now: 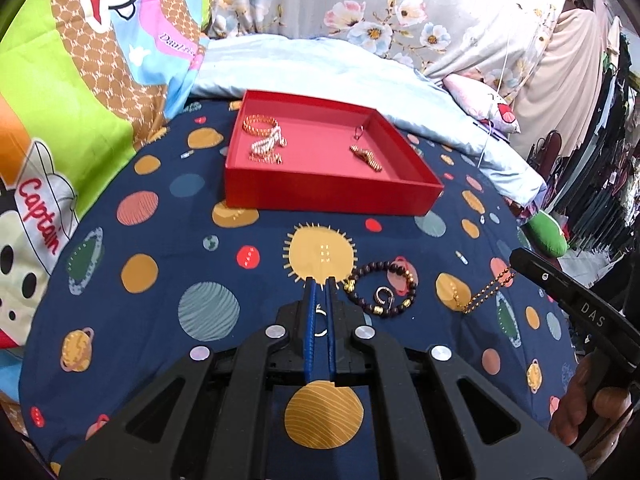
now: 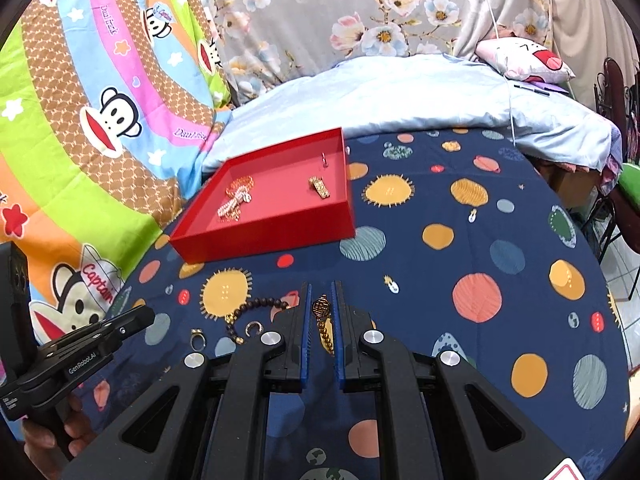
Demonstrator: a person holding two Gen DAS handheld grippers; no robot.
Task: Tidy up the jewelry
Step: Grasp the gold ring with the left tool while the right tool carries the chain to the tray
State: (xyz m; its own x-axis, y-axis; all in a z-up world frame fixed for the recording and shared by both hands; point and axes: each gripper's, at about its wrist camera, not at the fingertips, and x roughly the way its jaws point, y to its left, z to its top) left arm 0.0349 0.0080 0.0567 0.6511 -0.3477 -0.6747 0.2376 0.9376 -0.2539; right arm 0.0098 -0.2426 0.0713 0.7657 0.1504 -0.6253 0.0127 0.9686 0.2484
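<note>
Left gripper (image 1: 320, 279): blue fingers nearly pressed together, pinching small silver ring (image 1: 320, 322) between them.

Right gripper (image 2: 321, 286): fingers spread, straddling gold bead chain (image 2: 325, 330); chain's long axis runs along finger gap, pendant toward tips. Not yet gripped.

Red tray (image 1: 332, 197) ahead of both, left of right gripper's line, already holding several pieces. Dark bead bracelet (image 1: 380, 286) on bed between grippers.

Likely next: close on chain, carry forward-left to tray.

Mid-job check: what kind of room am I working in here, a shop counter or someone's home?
Most likely a home bedroom: the work surface is a planet-print bedsheet, with a pale blue quilt and a cartoon pillow behind it. Clothes hang at right, so a shop corner can't be excluded.
</note>
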